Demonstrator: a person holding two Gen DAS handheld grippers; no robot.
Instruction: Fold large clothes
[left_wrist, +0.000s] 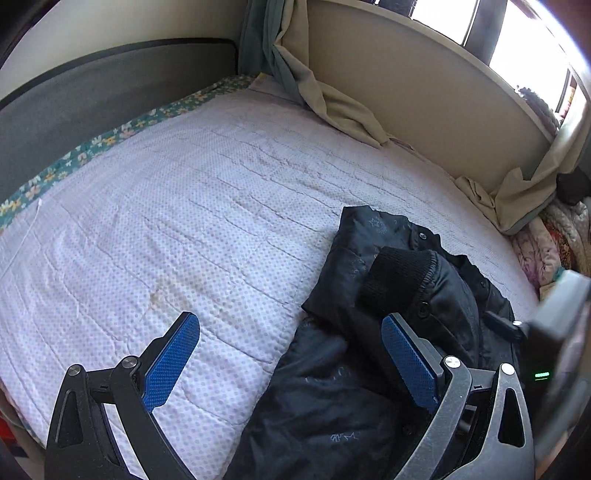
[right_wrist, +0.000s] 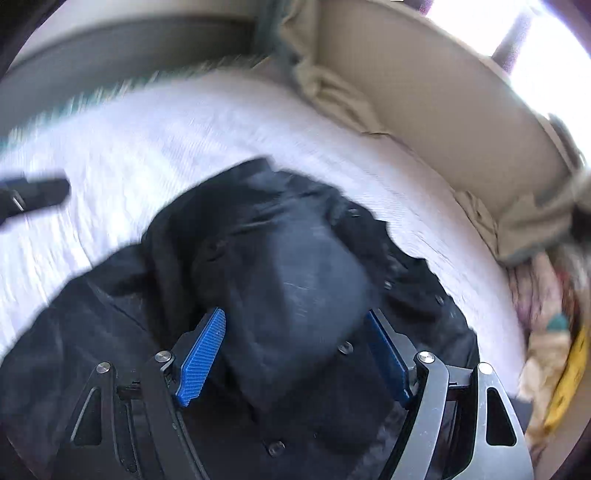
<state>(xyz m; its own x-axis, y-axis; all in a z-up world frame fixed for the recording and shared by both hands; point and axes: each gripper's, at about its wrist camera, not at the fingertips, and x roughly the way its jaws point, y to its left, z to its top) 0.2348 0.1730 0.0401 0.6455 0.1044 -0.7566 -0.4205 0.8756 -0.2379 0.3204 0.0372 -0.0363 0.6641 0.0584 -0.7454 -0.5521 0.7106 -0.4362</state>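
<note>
A black padded jacket (left_wrist: 332, 387) lies crumpled on the white dotted bedsheet (left_wrist: 184, 203), and one sleeve with a knitted cuff (left_wrist: 399, 284) is folded over it. My left gripper (left_wrist: 291, 362) is open wide at the jacket's left edge, with one pad over the sheet and the other over the fabric. The right wrist view is blurred. There my right gripper (right_wrist: 295, 354) hangs over the jacket (right_wrist: 288, 266), its blue pads standing either side of a puffy fold without clearly pressing it. A dark finger (right_wrist: 40, 192) of the left gripper shows at the far left of that view.
A grey headboard (left_wrist: 92, 96) with a floral sheet edge (left_wrist: 92, 147) borders the bed at the back left. Beige curtains (left_wrist: 332, 103) drape onto the mattress along the window wall. Bundled bedding (left_wrist: 543, 251) is piled at the right edge.
</note>
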